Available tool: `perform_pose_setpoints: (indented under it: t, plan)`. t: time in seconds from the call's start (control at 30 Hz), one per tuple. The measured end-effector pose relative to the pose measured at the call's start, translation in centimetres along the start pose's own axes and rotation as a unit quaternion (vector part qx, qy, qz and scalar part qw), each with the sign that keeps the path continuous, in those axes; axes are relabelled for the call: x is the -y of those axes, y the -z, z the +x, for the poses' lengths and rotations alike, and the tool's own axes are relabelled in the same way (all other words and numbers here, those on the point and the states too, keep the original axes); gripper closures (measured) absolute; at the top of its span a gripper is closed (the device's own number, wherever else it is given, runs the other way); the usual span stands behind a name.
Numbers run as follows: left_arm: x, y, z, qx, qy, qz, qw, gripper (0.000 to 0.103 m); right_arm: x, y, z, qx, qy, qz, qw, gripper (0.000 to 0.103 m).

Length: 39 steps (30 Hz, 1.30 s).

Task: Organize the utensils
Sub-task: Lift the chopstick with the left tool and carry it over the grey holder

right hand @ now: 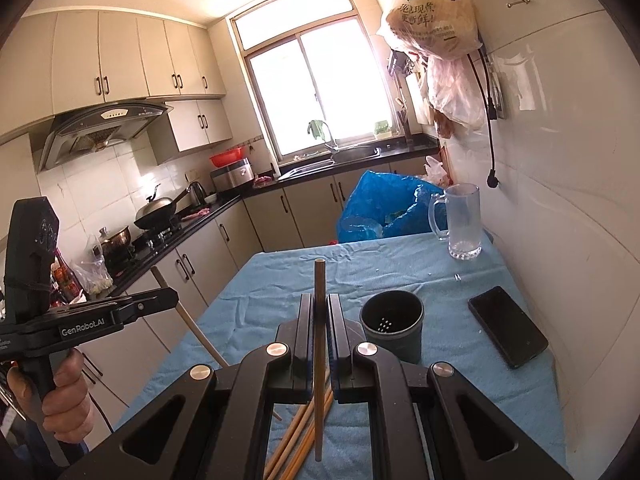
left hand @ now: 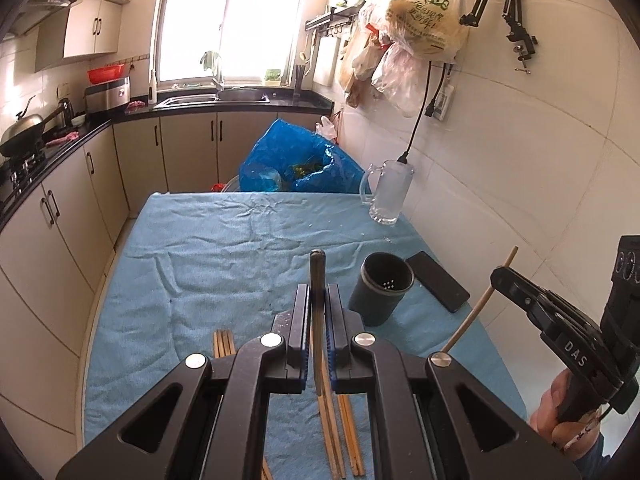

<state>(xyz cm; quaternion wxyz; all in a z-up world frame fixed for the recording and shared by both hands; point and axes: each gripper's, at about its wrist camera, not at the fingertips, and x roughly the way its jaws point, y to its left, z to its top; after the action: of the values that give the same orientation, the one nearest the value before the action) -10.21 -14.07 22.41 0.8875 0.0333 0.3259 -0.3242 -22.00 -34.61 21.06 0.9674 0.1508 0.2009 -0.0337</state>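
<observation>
Left gripper (left hand: 318,312): matte black plastic, blue-edged pads, clenching one slim chopstick (left hand: 317,320) that is standing upright between the fingers, its dark rounded tip rising above them.

Right gripper (right hand: 319,328): same build, clamping a second chopstick (right hand: 319,356), pale brown wood, square-ended, also upright.

Loose chopsticks (left hand: 334,432): thin tan sticks lying flat on the cloth directly beneath both grippers, partly hidden by the fingers; more (left hand: 223,343) are showing just left of the left gripper.

Holder (left hand: 380,294): dark cylindrical cup with small drain holes in its floor, standing upright ahead and right of each gripper, near the fingertips. Nothing is showing inside it.

Phone (left hand: 438,286): flat black slab lying just right of the holder, beside it.

Mug (left hand: 389,192): clear handled glass, frosted-looking, standing far ahead and right at the table's far edge.

Cloth (left hand: 224,248): light blue, wrinkled terry texture, covering the table.

Blue bag (left hand: 296,160): crinkled plastic, sitting beyond the table's far end.

Hanging bags (left hand: 424,16): translucent plastic, bunching on wall hooks above right.
</observation>
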Motion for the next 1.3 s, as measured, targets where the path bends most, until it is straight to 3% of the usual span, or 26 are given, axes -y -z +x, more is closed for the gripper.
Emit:
perform_pose_setpoints:
  t: [0.53, 0.87, 1.03, 1.3]
  plan:
    - [3.6, -7.5, 0.4, 0.026, 0.038, 0.014, 0.9989, 0.096, 3.9, -5.9, -0.3, 0.045, 0.017, 0.047, 0.998, 0.097]
    - [6.0, -12.0, 4.1, 0.025, 0.058, 0.004, 0.998, 0.096, 5.9, -10.2, 0.2, 0.09, 0.054, 0.05, 0.993, 0.097]
    - [6.2, -12.5, 7.7, 0.004, 0.059, -0.005, 0.9982, 0.096, 6.7, -10.7, 2.9, 0.081, 0.082, 0.04, 0.993, 0.097]
    - [5.6, -11.2, 12.7, -0.042, 0.048, -0.012, 0.9979, 0.096, 9.0, -9.0, 7.8, 0.023, 0.076, 0.06, 0.995, 0.097]
